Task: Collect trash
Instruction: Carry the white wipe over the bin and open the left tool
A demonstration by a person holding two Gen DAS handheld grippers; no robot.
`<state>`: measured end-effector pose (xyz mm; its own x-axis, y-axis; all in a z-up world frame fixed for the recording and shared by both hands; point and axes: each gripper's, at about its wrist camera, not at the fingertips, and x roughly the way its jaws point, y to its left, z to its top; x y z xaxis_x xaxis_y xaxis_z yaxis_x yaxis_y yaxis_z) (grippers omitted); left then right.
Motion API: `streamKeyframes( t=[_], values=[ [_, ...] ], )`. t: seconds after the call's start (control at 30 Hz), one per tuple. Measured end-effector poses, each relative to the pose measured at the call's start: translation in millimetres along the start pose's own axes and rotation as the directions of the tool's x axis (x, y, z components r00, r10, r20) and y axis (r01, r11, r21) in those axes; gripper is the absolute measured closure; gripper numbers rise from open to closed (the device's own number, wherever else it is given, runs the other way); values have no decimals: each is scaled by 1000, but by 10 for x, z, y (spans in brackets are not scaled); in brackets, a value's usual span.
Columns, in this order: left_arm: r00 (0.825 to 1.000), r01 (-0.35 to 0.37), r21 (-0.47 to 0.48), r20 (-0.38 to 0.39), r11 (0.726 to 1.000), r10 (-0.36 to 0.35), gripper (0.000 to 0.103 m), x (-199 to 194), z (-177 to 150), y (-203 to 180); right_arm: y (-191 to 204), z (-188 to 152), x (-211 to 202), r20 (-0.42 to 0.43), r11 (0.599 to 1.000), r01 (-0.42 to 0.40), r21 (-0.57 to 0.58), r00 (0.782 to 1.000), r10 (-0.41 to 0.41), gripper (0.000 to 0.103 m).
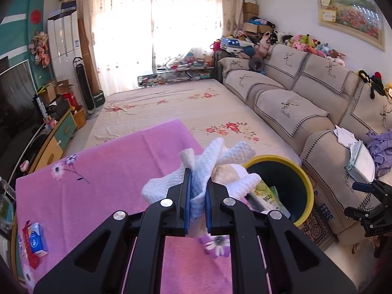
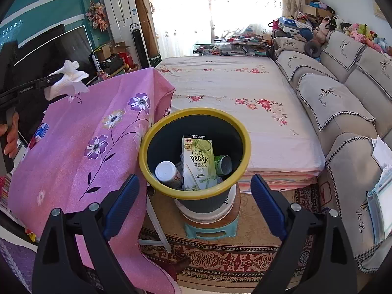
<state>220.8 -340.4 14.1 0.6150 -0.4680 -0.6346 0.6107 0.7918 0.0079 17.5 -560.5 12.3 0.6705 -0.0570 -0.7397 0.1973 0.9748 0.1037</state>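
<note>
tissue: quilted paper | bin: glossy plastic | tablecloth: matt cloth

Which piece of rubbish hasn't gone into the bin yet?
The crumpled white paper towel: the left hand-held gripper holds it above the pink tablecloth. The Pocky box, white-capped bottle and green can already lie in the yellow-rimmed bin.

A lived-in home living room: sofa, television, curtained window, plush toys.
</note>
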Motion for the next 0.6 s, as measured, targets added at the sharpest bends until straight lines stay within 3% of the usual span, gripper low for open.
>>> streamKeyframes(
  t=[0.33,0.6],
  values=[
    [991,133,115,-46,984,-128,93,546,241,-1271,-402,-176,-109,16,998,28,49,999,-28,15],
    [979,164,132,-142,977,-145,92,1252,261,-1746,-632,-257,-81,3,996,36,84,999,-36,15]
  ],
)
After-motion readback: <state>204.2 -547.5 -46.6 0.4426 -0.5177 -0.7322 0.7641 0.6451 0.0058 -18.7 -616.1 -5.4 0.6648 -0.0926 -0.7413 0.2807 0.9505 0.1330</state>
